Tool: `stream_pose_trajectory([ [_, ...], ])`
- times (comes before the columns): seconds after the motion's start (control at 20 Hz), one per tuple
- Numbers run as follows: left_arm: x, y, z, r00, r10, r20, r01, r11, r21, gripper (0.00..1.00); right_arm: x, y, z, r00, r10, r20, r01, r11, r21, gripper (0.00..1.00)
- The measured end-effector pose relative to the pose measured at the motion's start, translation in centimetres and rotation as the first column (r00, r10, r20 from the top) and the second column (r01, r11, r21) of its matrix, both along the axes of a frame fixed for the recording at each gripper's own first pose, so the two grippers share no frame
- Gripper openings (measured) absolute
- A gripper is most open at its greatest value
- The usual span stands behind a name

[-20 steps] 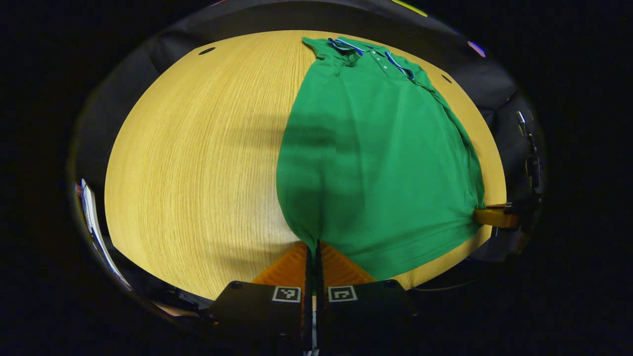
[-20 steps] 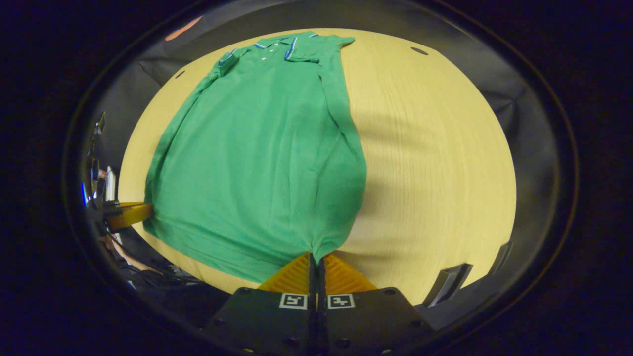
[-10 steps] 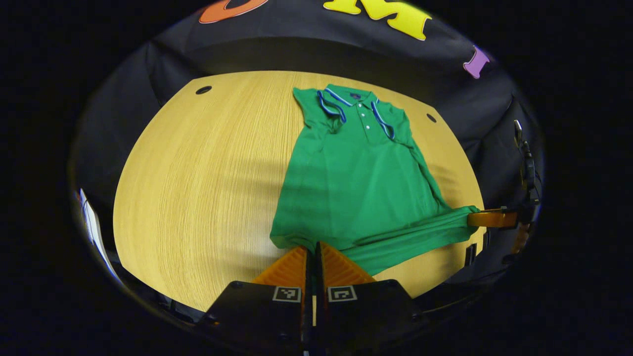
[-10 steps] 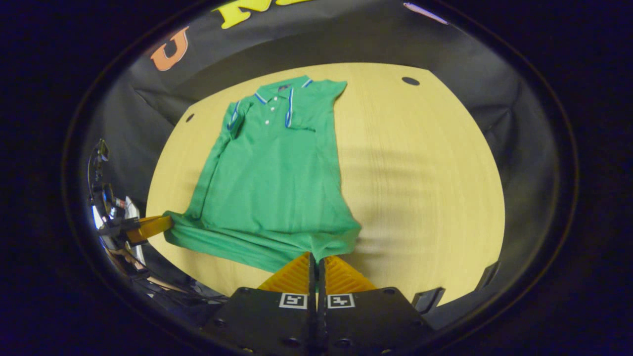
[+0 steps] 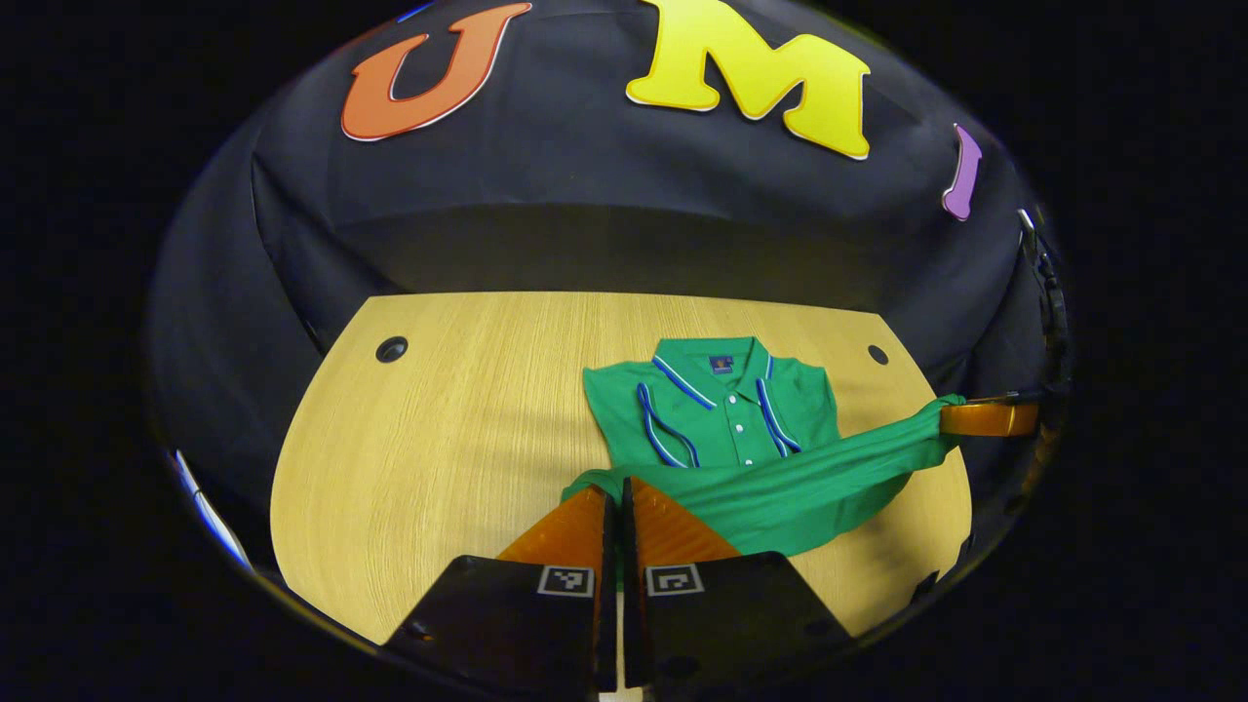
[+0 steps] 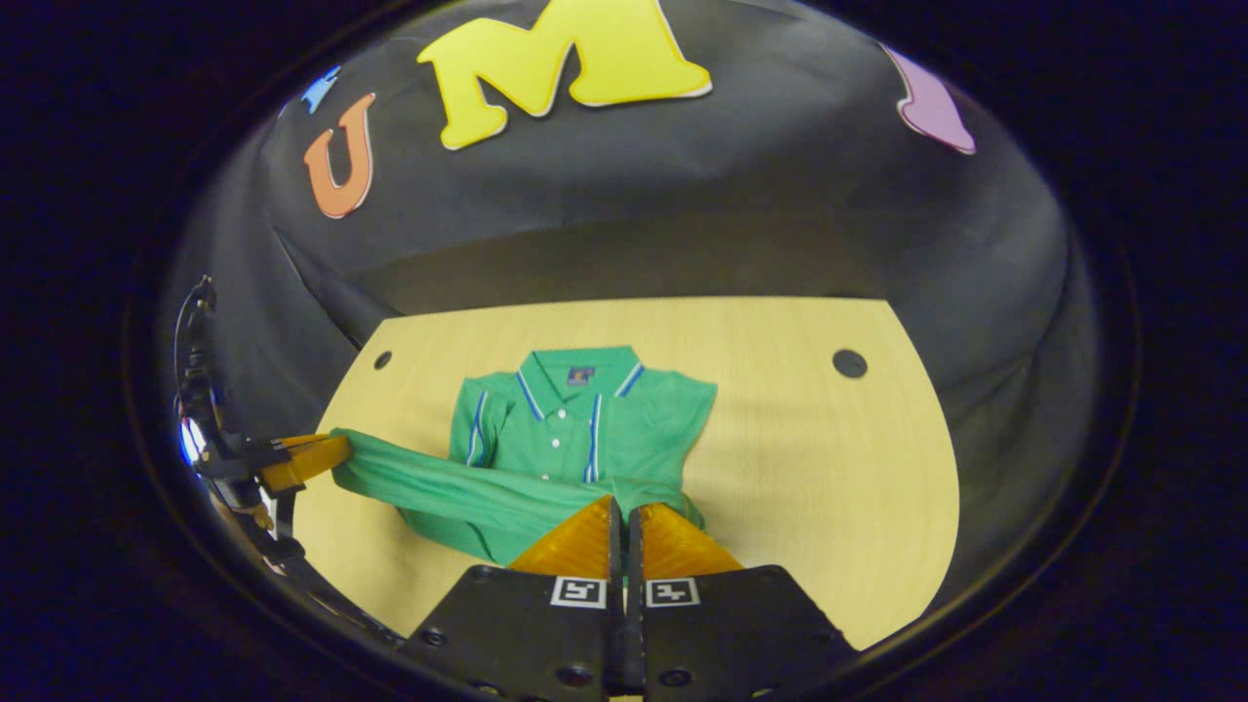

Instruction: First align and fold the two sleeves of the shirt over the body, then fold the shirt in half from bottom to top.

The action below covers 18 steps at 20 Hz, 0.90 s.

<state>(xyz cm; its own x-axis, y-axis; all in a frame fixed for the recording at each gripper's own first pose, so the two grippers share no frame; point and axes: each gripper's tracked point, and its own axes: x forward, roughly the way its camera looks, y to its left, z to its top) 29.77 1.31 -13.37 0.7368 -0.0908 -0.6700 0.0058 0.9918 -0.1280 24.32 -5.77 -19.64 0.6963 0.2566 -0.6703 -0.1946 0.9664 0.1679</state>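
Observation:
A green polo shirt (image 5: 721, 414) (image 6: 575, 419) with blue-and-white trim lies on the wooden table, collar toward the far wall, sleeves folded over the body. Its bottom hem (image 5: 819, 478) (image 6: 439, 483) is lifted off the table and stretched in a band between both grippers, above the chest. My left gripper (image 5: 614, 492) is shut on one hem corner; it also appears at the left of the right gripper view (image 6: 336, 450). My right gripper (image 6: 624, 505) is shut on the other hem corner and appears at the right of the left gripper view (image 5: 944, 417).
The wooden table (image 5: 439, 439) (image 6: 809, 458) has round cable holes (image 5: 391, 348) (image 6: 849, 363) near its far corners. Black cloth walls stand close behind the table's far edge. Bare wood lies on both sides of the shirt.
Both grippers have carried the hem up and forward toward the collar. The shirt's lower half has come off the table and now hangs over the upper half.

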Motion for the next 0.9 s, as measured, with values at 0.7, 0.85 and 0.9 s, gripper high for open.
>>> stream_pose_trajectory([
  [0.7,14.9,0.7,-9.5,0.993,0.086,0.079,-0.096,0.987,0.131,0.73,16.6,-1.4,-8.1,0.987,-0.139,0.081,0.141,0.990,-0.020,0.23],
  [0.85,12.9,0.8,-5.6,0.987,0.120,0.104,-0.130,0.987,0.099,0.98,14.7,-1.8,-4.5,0.978,-0.162,0.129,0.168,0.985,-0.035,0.95],
  [0.9,12.4,0.8,-4.4,0.986,0.114,0.119,-0.126,0.987,0.096,0.98,13.8,-1.6,-3.1,0.977,-0.156,0.147,0.162,0.986,-0.034,0.96],
])
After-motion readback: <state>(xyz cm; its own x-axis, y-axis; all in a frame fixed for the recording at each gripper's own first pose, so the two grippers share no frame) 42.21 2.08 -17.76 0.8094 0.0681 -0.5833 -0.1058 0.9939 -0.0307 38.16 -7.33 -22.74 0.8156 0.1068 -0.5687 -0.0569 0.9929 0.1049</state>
